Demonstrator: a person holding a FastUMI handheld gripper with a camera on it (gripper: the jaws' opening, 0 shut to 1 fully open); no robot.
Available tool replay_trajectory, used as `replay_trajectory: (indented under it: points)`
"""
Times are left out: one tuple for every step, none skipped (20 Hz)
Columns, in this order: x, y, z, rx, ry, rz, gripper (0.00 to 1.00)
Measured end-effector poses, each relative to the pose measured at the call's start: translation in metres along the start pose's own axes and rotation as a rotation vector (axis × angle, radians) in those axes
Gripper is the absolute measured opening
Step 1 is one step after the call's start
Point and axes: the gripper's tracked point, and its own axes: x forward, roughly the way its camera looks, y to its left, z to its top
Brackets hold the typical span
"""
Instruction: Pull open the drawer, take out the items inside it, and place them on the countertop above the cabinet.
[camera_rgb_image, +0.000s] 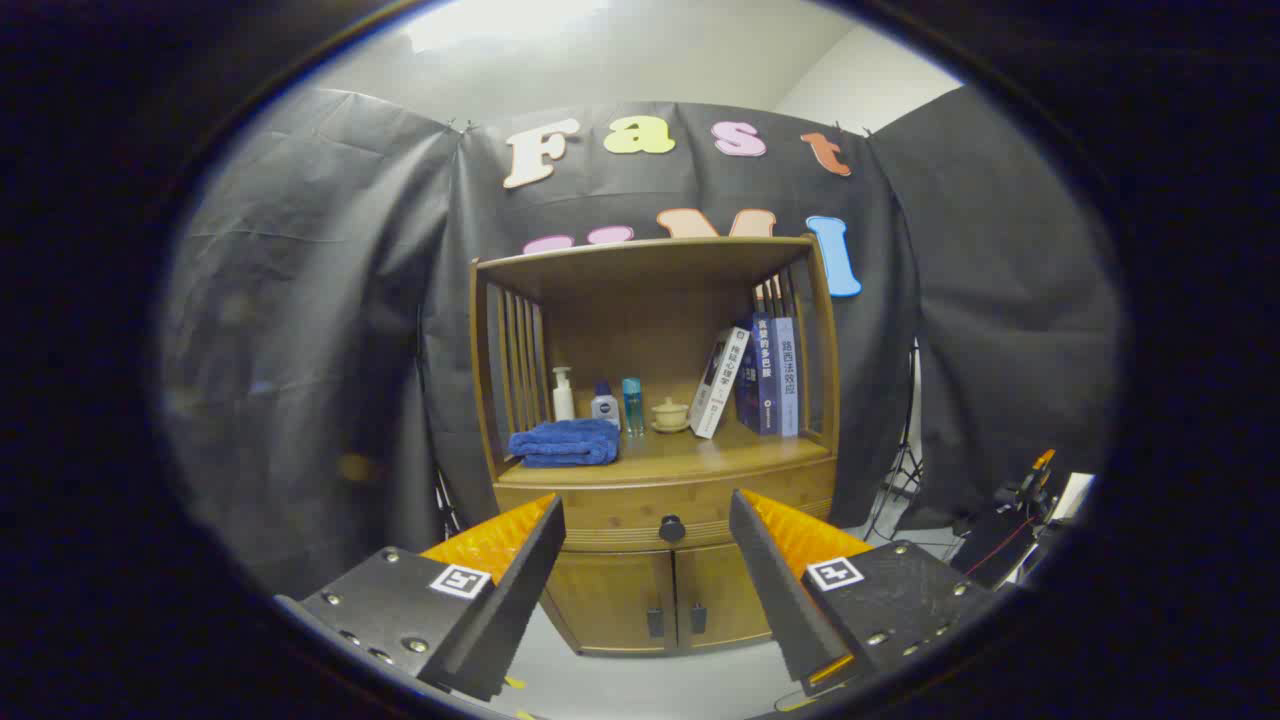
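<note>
From the gripper view I look straight at a wooden cabinet (655, 440) that stands against the black cloth wall. Its upper part is an open shelf with slatted sides. On the tabletop (700, 458) of this shelf I see, from one side to the other, a folded blue towel (566, 443) at the front, and behind it a white pump bottle (563, 394), a small white and blue bottle (605, 404) and a slim teal bottle (632, 404). Near the middle stands a small pale cup with a lid (670, 414) on a saucer. Beside it are three books (756, 378): one white book leans against the others, and two blue books stand upright with their spines toward me.

Below the tabletop is the drawer (665, 510). It is closed, so I cannot see what is inside. Its long side runs across the cabinet, its front faces me, and a round dark knob (671, 528) sits in the middle of it. Under the drawer are two small doors (675, 600), both closed, each with a dark handle.

My gripper (648, 525) is spread wide and holds nothing. Its fingers (520, 575) touch nothing, and the knob appears between them, further ahead.

Near the floor beside the cabinet there is some dark equipment (1005, 535) with an orange part.
</note>
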Motion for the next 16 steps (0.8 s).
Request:
replay_trajectory:
  points:
    - [0.0, 0.0, 0.0, 0.0, -0.002, -0.003, 0.99]
    - [0.0, 0.0, 0.0, -0.002, -0.004, -0.006, 0.99]
    - [0.001, 0.0, -0.001, -0.006, -0.003, -0.007, 0.99]
    - [0.002, 0.0, -0.003, -0.017, -0.003, -0.01, 0.99]
    - [0.003, 0.0, -0.004, -0.03, -0.002, -0.015, 0.99]
    - [0.003, -0.001, -0.006, -0.038, -0.002, -0.019, 0.99]
    - [0.004, -0.001, -0.007, -0.04, -0.004, -0.024, 0.99]
    - [0.005, -0.002, -0.009, -0.04, -0.007, -0.028, 0.99]
    - [0.005, -0.003, -0.009, -0.037, -0.011, -0.031, 0.99]
    - [0.007, -0.004, -0.011, -0.031, -0.011, -0.033, 0.99]
    - [0.008, -0.006, -0.013, -0.024, -0.01, -0.035, 0.99]
    - [0.009, -0.007, -0.015, -0.015, -0.007, -0.037, 0.99]
    - [0.01, -0.009, -0.017, -0.007, -0.003, -0.037, 0.99]
    - [0.011, -0.01, -0.021, -0.002, 0.003, -0.039, 0.99]
    - [0.013, -0.011, -0.025, 0.001, 0.009, -0.04, 0.99]
    - [0.016, -0.012, -0.028, -0.001, 0.013, -0.043, 0.99]
